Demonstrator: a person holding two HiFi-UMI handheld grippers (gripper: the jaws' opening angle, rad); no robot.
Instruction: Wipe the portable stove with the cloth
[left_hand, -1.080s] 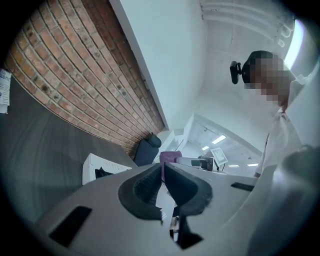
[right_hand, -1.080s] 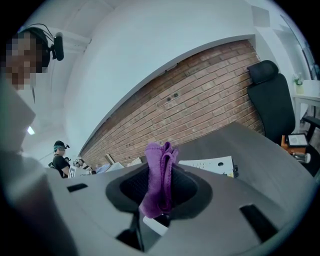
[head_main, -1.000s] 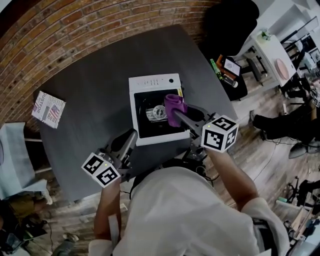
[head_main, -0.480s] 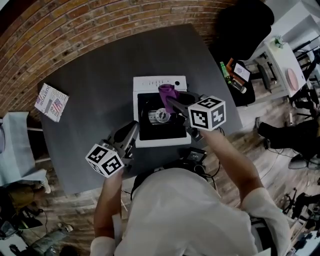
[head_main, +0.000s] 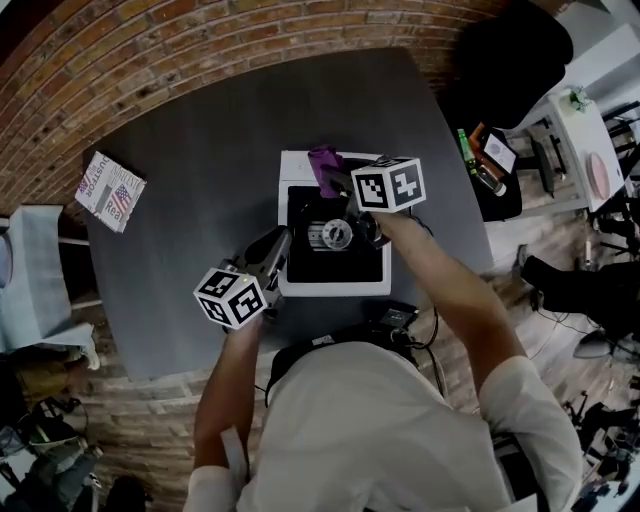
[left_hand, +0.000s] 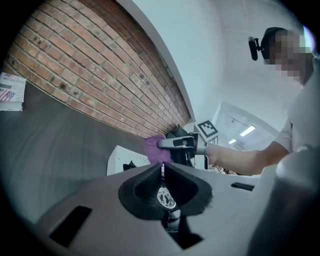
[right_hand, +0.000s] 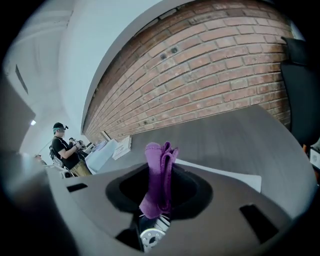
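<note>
The right gripper (head_main: 338, 182) gripped a folded purple cloth (head_main: 322, 164) at the far edge of the white, black-topped portable stove (head_main: 335, 285). The left gripper (head_main: 280, 242), jaws together and empty, hovered by its left rim. Bare dark grey table (head_main: 200, 150) lay open all round.

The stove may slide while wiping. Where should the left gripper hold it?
Probably the stove by its left white rim, from the left: it's straight, bare and beside the left gripper, away from the cloth. Open its shut jaws first.
</note>
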